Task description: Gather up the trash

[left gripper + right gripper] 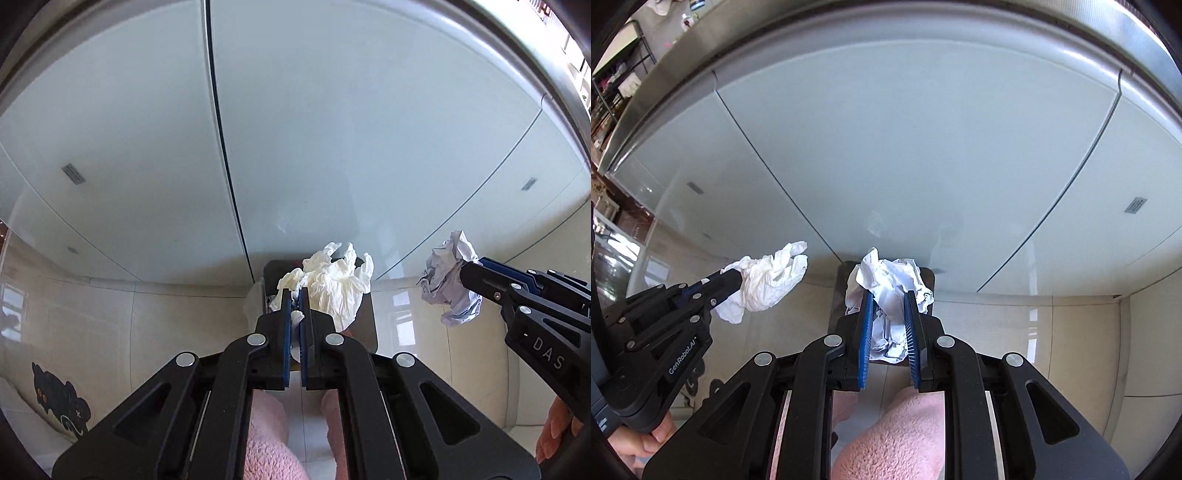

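My left gripper (294,295) is shut on a crumpled white tissue (332,284) and holds it in the air over a dark bin (365,321) on the floor. It also shows in the right wrist view (738,277) with the tissue (768,280). My right gripper (888,299) is shut on a crumpled ball of printed paper (890,291), held above the dark bin (838,291). In the left wrist view the right gripper (469,267) and its paper ball (448,284) hang at the right, apart from the tissue.
Pale glossy cabinet doors (332,129) fill the background, with a beige tiled floor (177,314) below. Pink fuzzy slippers (897,439) are near the lower edge. A cushion with a black cat print (59,402) lies at lower left.
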Tool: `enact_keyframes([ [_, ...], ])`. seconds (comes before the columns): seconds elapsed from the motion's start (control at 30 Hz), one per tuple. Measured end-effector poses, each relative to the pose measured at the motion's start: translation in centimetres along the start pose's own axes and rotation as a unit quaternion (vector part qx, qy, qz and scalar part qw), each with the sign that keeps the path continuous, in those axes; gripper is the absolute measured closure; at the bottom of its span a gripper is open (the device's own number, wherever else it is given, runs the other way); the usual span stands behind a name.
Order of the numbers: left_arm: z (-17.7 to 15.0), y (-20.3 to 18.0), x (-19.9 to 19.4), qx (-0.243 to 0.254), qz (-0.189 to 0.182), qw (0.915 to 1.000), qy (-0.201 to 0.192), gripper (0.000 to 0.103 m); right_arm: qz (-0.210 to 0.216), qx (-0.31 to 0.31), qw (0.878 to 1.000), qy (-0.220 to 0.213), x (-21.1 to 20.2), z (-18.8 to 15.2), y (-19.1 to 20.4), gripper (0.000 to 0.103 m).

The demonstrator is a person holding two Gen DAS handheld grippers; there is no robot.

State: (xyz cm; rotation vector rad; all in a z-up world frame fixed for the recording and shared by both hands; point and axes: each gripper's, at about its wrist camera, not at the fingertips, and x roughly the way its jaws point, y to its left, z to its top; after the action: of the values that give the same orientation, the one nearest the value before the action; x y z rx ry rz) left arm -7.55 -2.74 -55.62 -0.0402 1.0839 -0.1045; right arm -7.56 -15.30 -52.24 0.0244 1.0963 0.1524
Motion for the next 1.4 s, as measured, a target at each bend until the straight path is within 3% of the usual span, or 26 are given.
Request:
enact_keyframes([
  [0.43, -2.4, 0.3, 11.6, 0.016, -0.009, 0.9965, 0.082, 0.101, 0.012, 0.05, 0.996, 0.066, 12.0, -2.3, -0.8, 0.085],
  [0.9, -1.8, 1.2, 16.1, 0.013, -0.016, 0.9948, 0.099, 0.099, 0.017, 0.064, 0.993, 0.096, 17.2, -1.3, -2.0, 0.085],
  [1.0, -1.7, 1.2, 16.2, 0.013, -0.006, 0.9952, 0.097, 0.089, 0.015, 0.071, 0.992, 0.103, 17.9, -0.9, -2.1, 0.081],
  [1.03, -1.7, 1.2, 16.2, 0.009, -0.004, 0.9953, 0.096, 0.072, 0.013, 0.076, 0.991, 0.11, 18.2, -0.9, -2.2, 0.079],
  [1.07, -1.8, 1.3, 16.1, 0.005, -0.005, 0.9955, 0.094, 0.061, 0.013, 0.083, 0.99, 0.113, 18.5, -0.8, -2.3, 0.075],
  [1.1, -1.8, 1.4, 16.0, 0.003, -0.001, 0.9958, 0.091, 0.052, 0.012, 0.091, 0.989, 0.114, 18.6, -0.8, -2.6, 0.062],
  [1.13, -1.9, 1.5, 15.9, 0.002, 0.0, 0.996, 0.089, 0.046, 0.013, 0.099, 0.989, 0.112, 18.5, -0.7, -2.8, 0.037],
  [1.17, -1.9, 1.6, 15.8, 0.002, 0.001, 0.9961, 0.088, 0.041, 0.017, 0.109, 0.988, 0.108, 18.5, -0.6, -3.1, 0.026],
  [1.27, -2.0, 1.8, 15.4, 0.002, 0.004, 0.9963, 0.086, 0.021, 0.01, 0.118, 0.988, 0.103, 18.0, -0.7, -3.5, 0.017],
  [1.3, -1.9, 1.8, 15.1, 0.001, 0.003, 0.9964, 0.084, 0.019, 0.005, 0.117, 0.988, 0.101, 17.8, -0.6, -3.5, 0.006],
  [1.4, -1.6, 1.8, 14.0, -0.001, 0.003, 0.9969, 0.078, 0.009, -0.005, 0.109, 0.99, 0.094, 16.7, -0.6, -3.5, 0.003],
])
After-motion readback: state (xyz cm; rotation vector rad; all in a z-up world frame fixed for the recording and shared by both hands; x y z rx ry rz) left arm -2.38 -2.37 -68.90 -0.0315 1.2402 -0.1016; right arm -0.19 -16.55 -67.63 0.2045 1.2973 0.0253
